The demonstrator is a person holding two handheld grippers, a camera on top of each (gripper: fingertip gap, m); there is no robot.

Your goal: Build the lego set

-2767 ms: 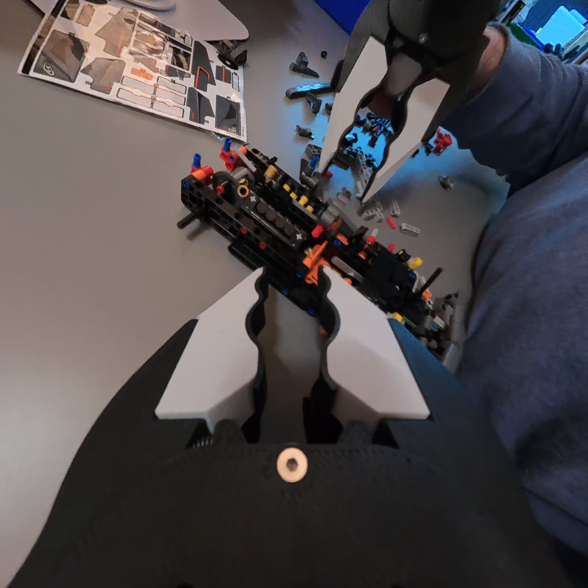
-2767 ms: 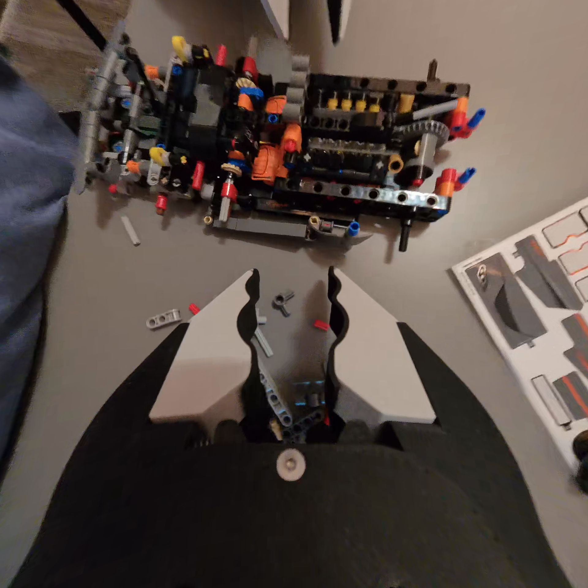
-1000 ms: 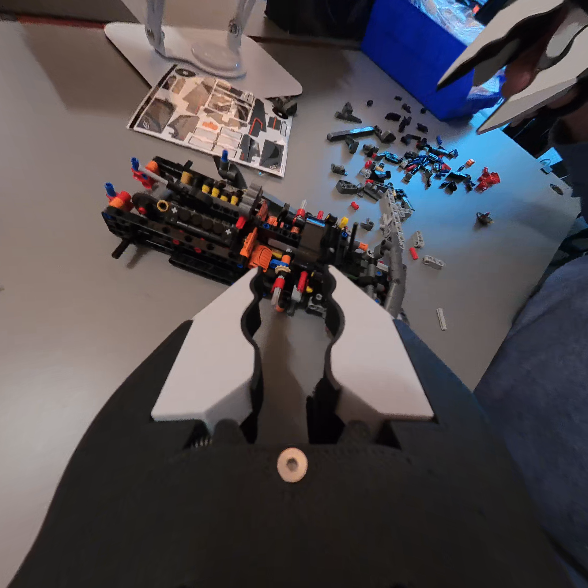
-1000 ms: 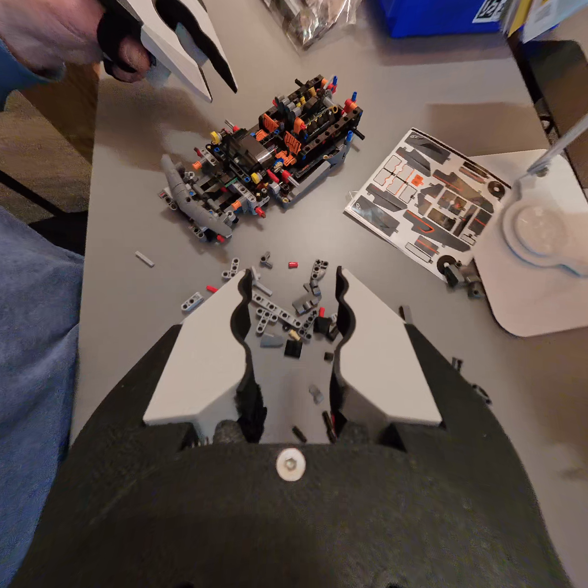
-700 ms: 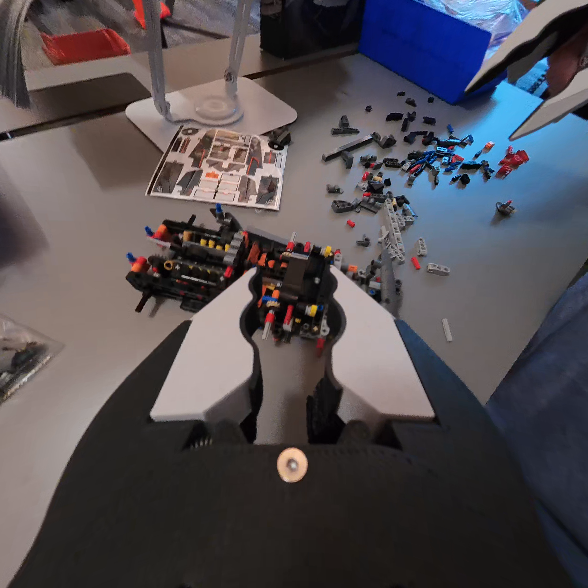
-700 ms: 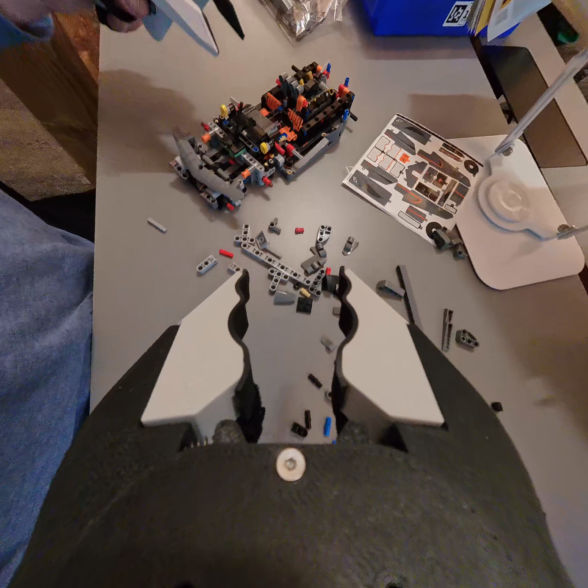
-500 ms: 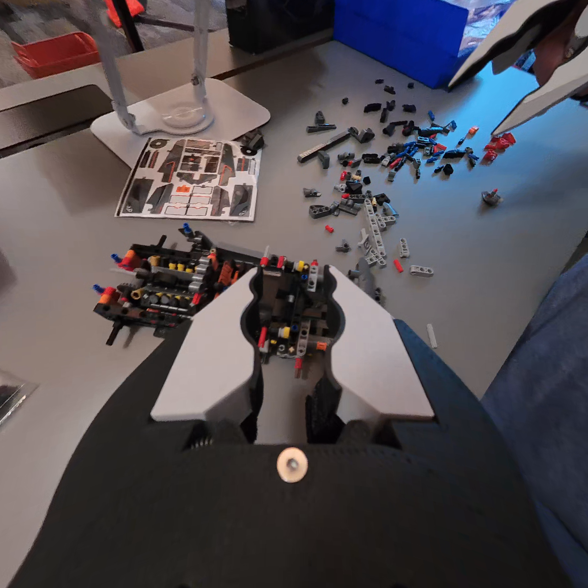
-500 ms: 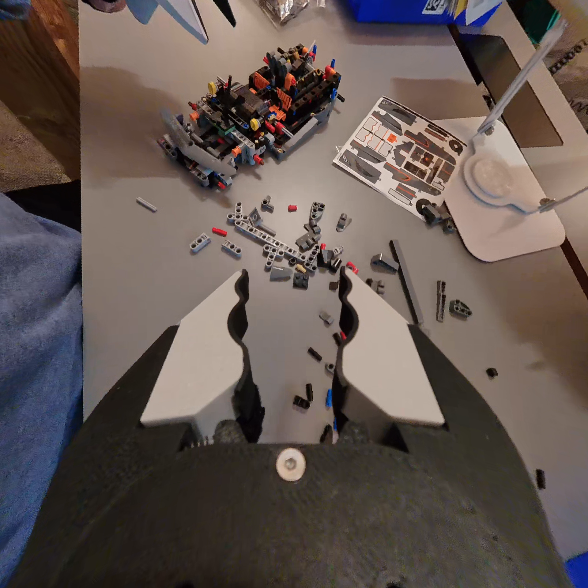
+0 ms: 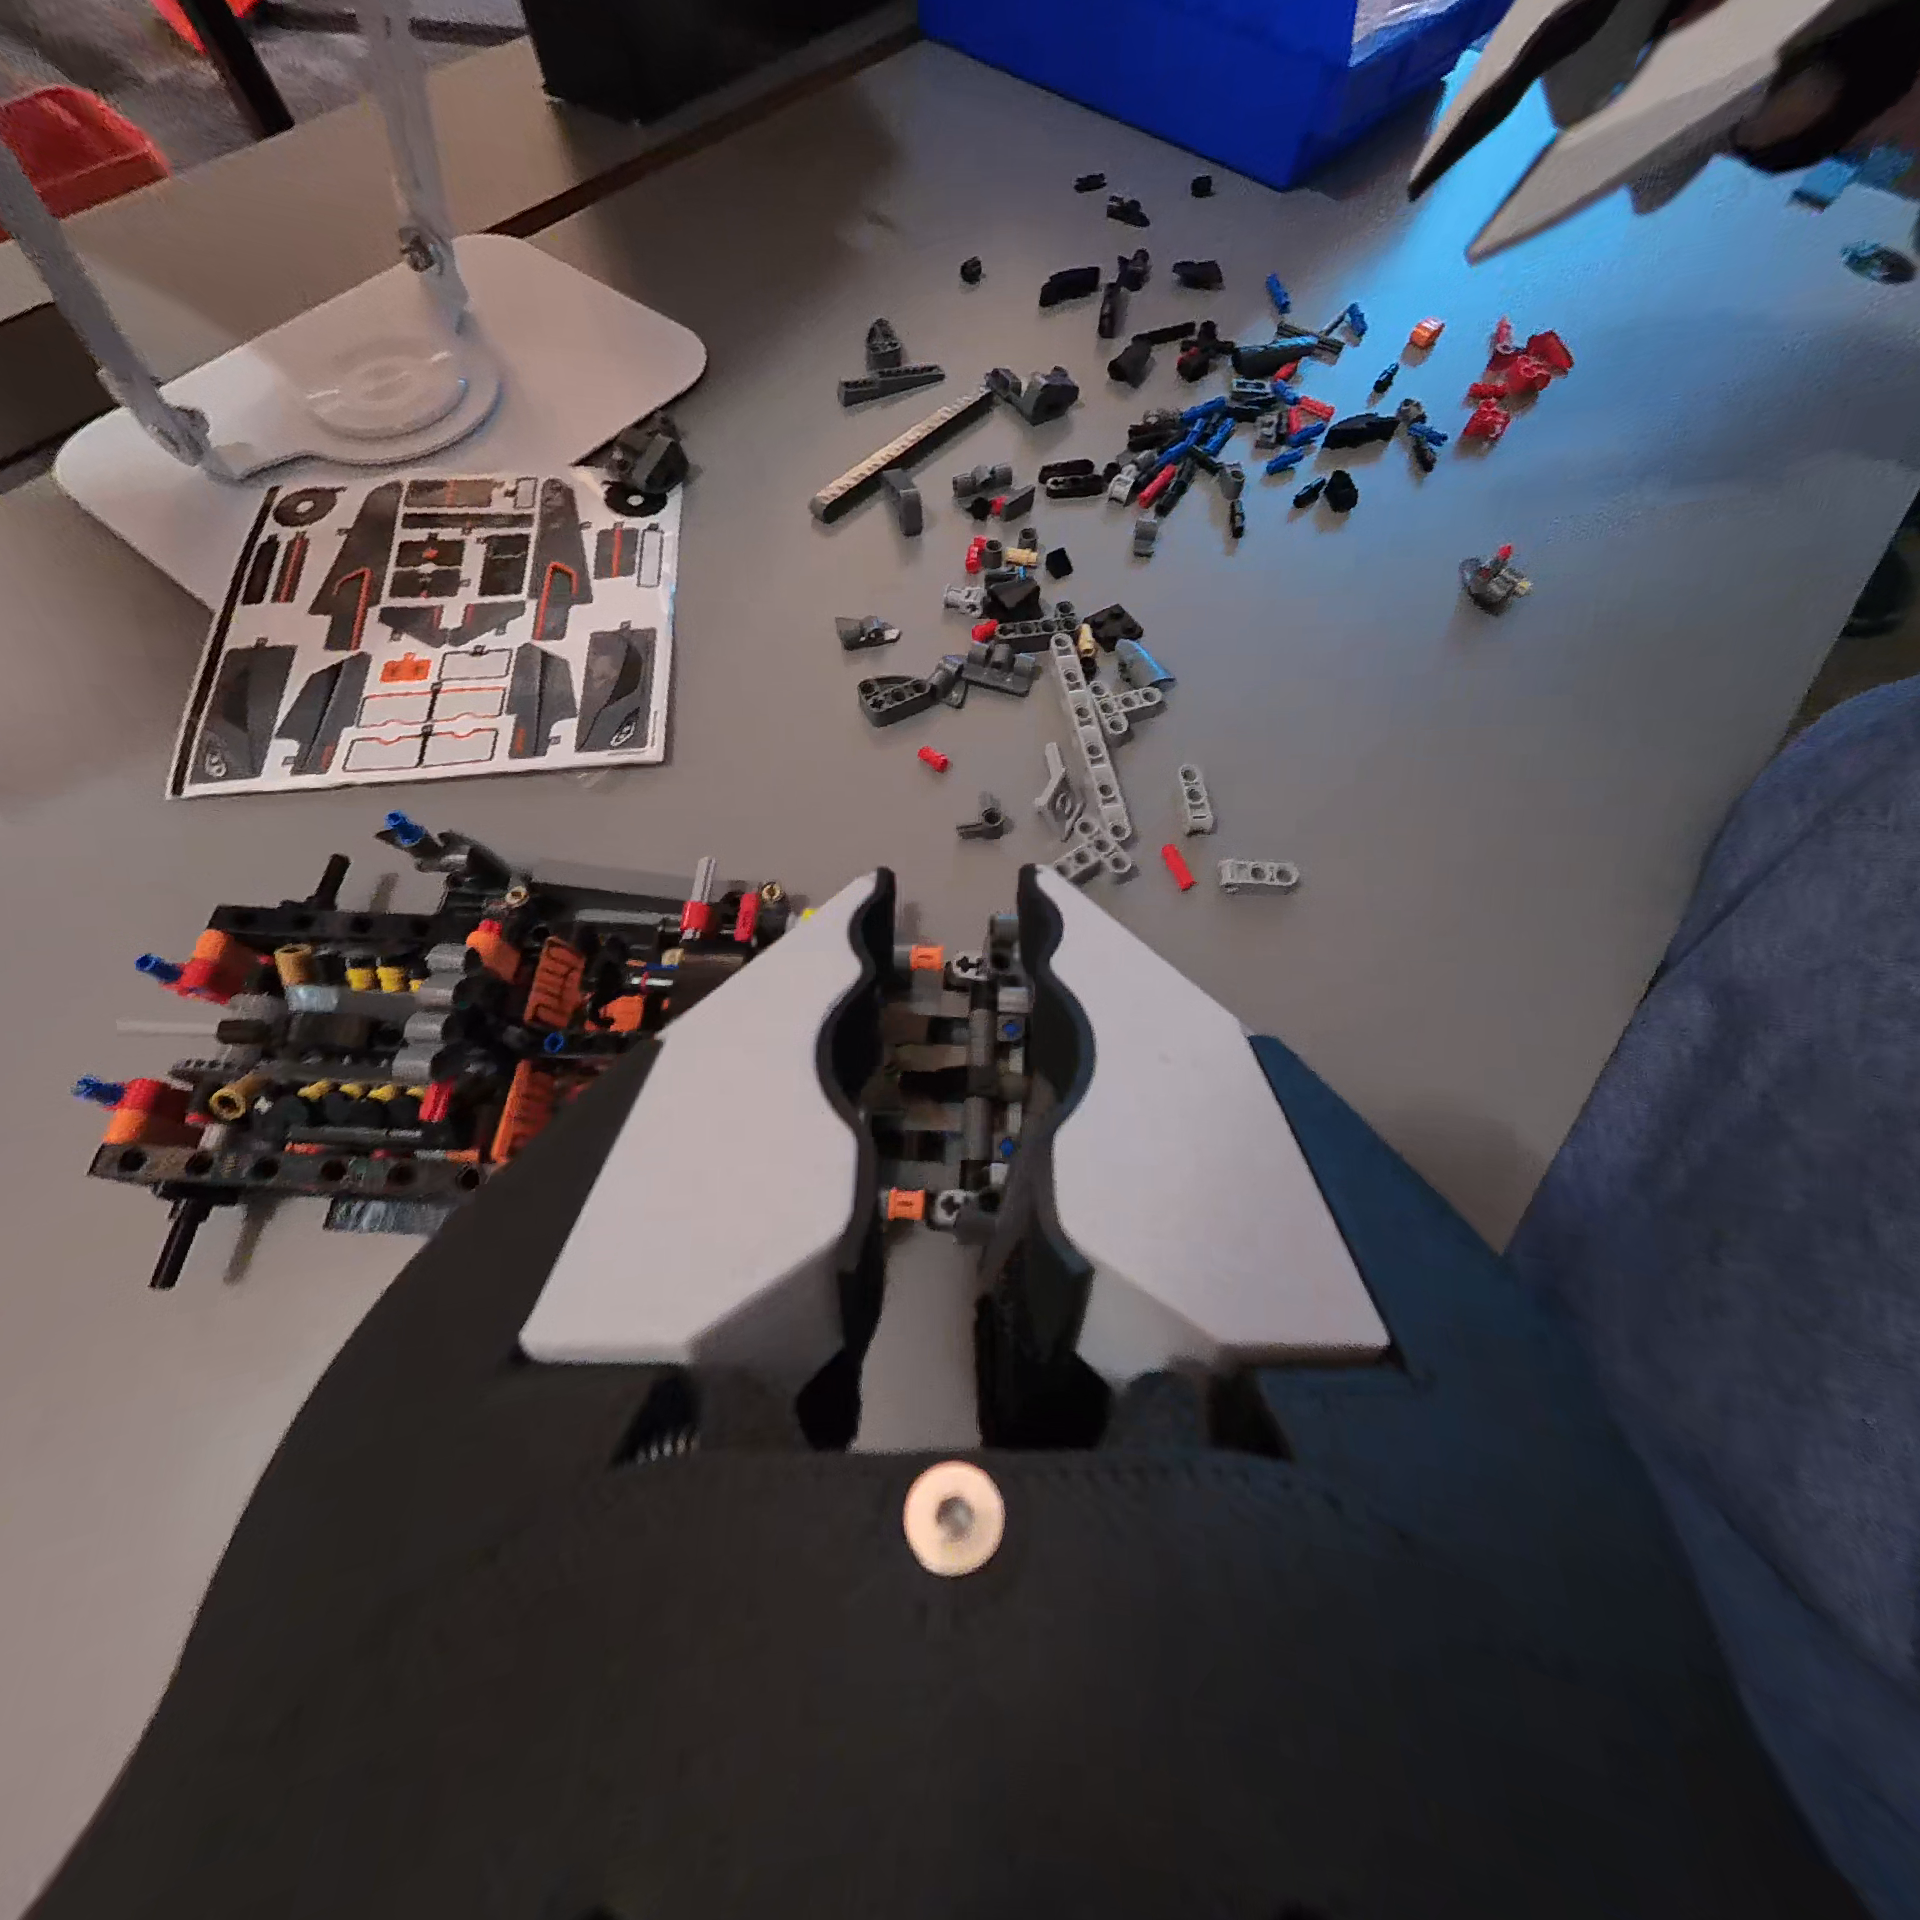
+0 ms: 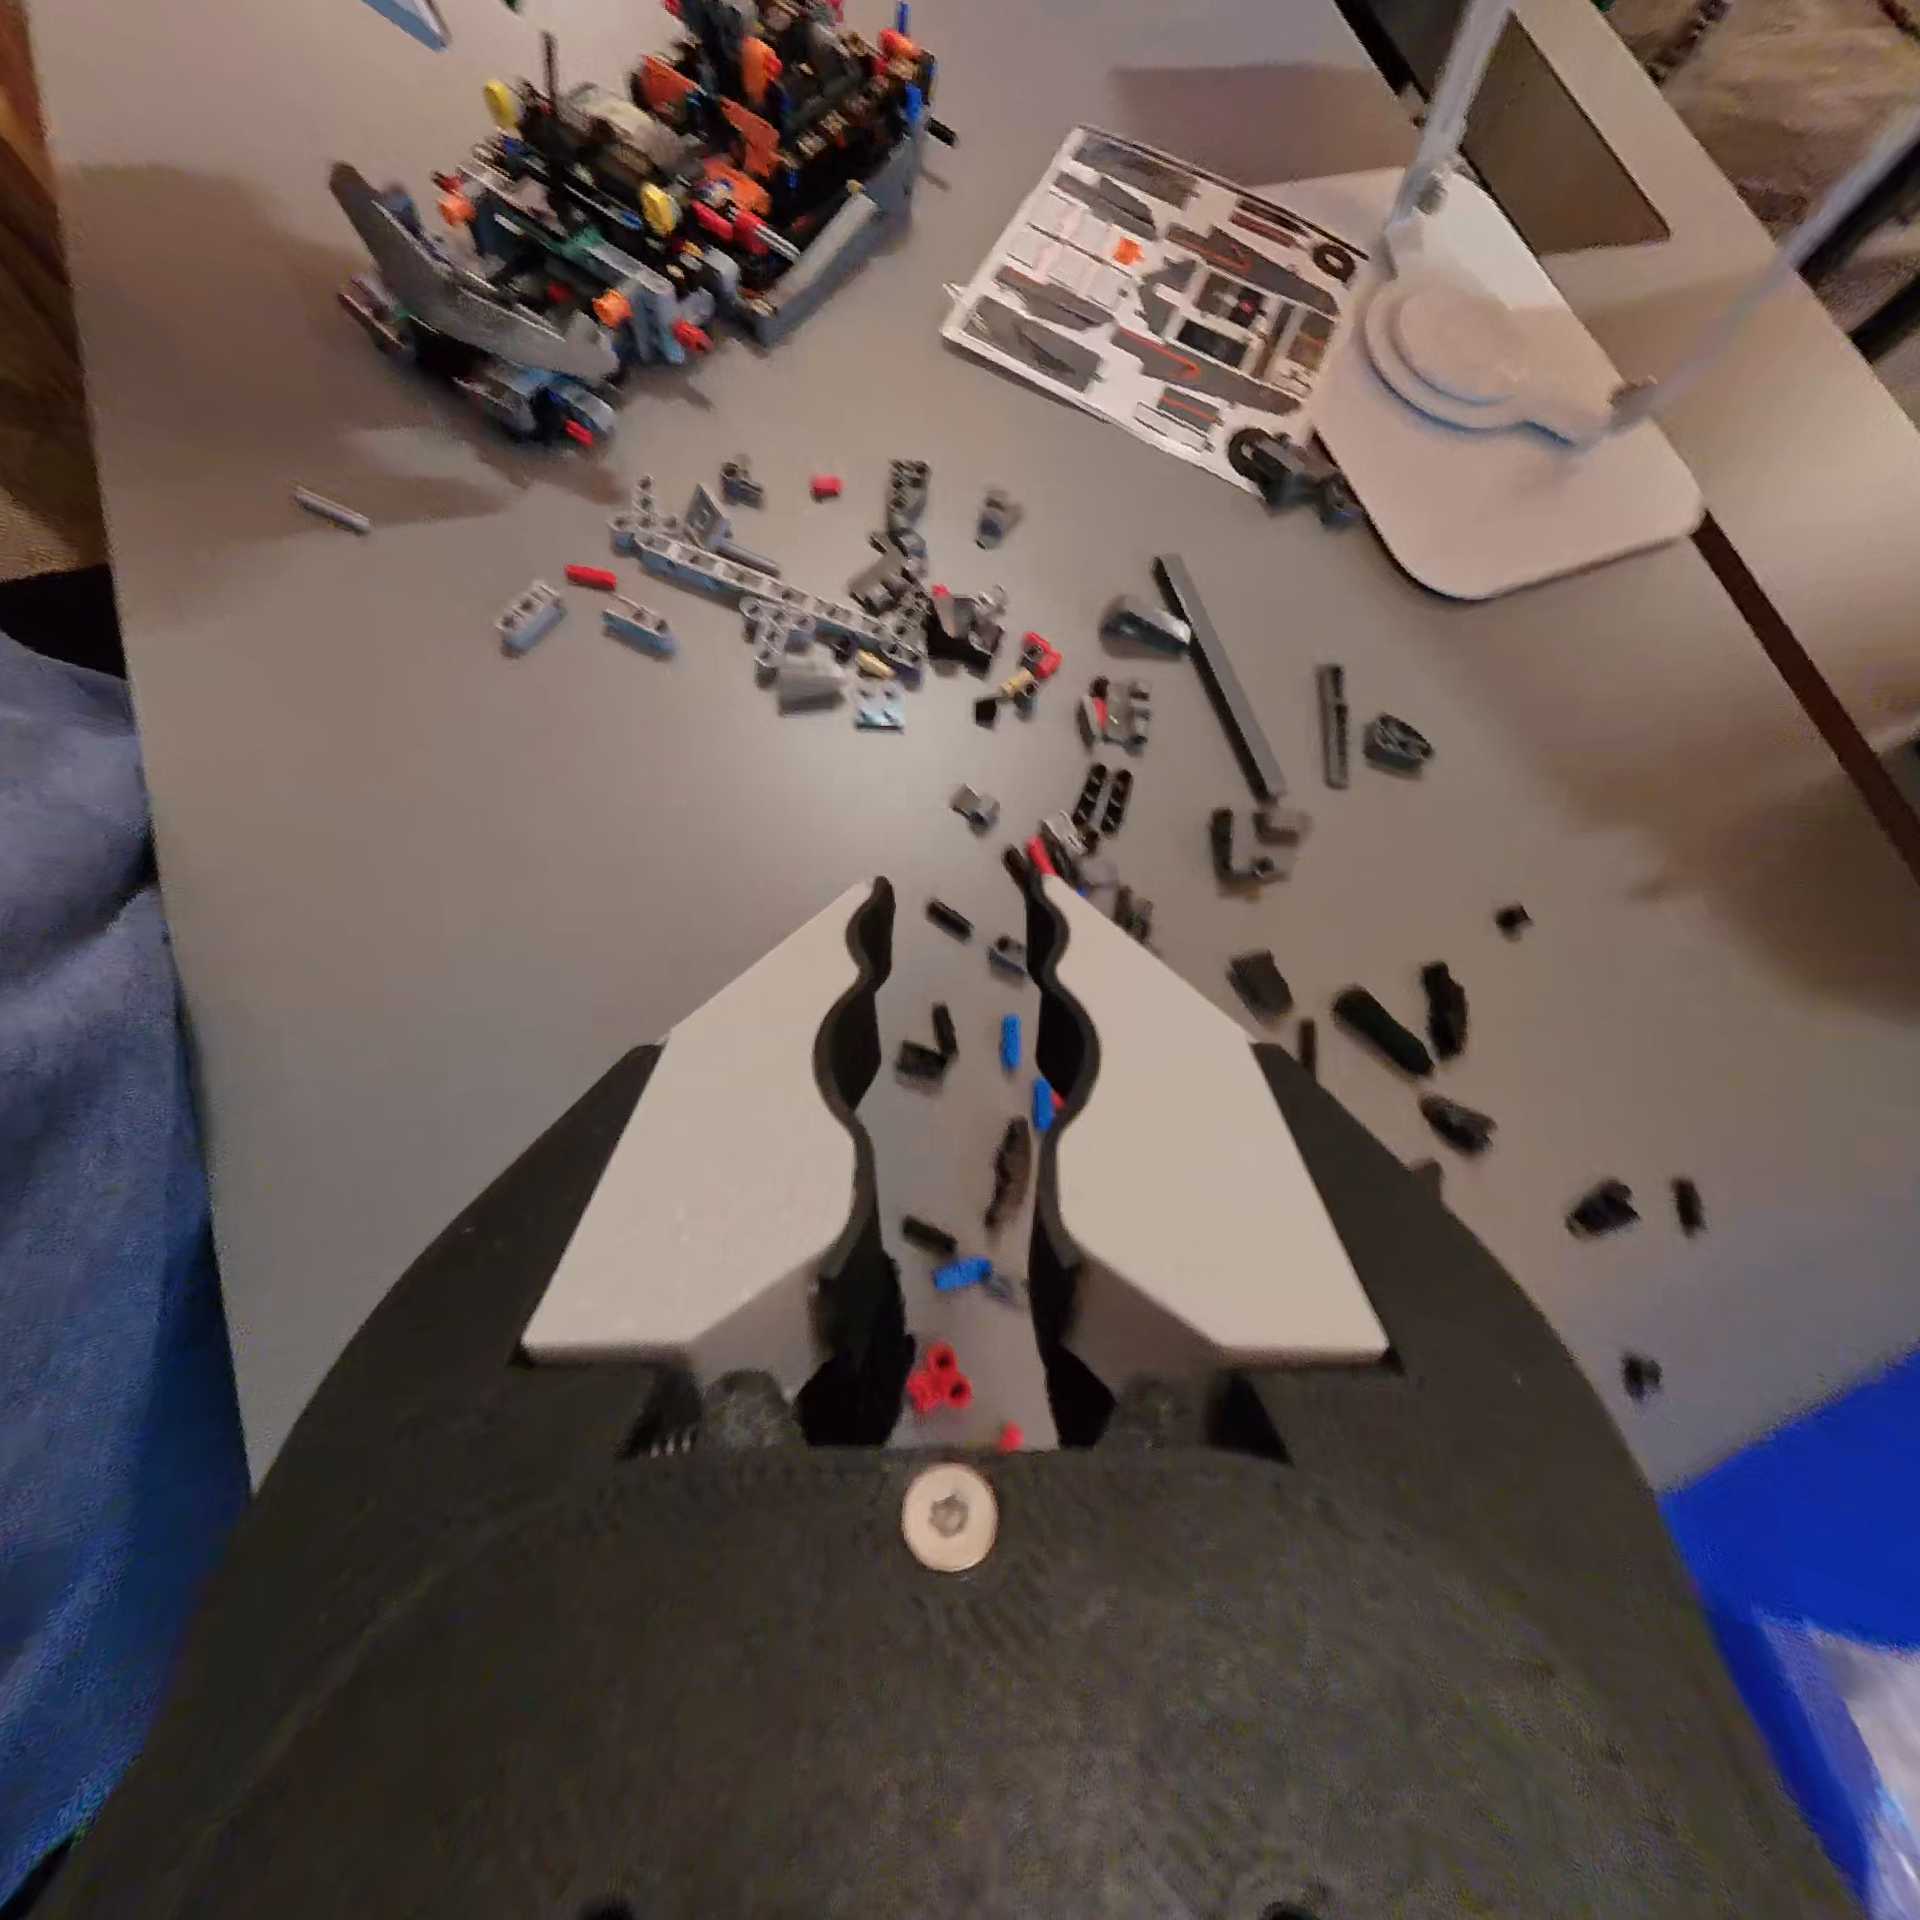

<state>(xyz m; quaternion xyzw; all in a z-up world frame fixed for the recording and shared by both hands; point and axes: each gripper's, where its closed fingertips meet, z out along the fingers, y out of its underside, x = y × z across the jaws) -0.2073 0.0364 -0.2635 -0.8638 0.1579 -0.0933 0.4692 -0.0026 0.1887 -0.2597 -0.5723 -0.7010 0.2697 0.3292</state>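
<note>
Both grippers, left gripper (image 9: 954,894) and right gripper (image 10: 954,899), hovering part-open, empty; chassis (image 9: 416,1039) (near table's left edge) looking rigid yet snap-fragile, so gripping its black side beam.

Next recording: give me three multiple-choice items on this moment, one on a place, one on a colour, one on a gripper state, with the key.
1. The sticker sheet lies partly on:
A. the white stand base
B. the blue bin
C. the lego model

2. The box at the table's far edge is:
A. red
B. blue
C. green

3. The right gripper is:
A. shut on a red pin
B. shut on the model
C. open, empty

Key: 1 A, the sheet's far corner overlaps the base, clear of the lego model. 2 B, plainly blue. 3 C, loose pieces on the table show through the gap.
</note>
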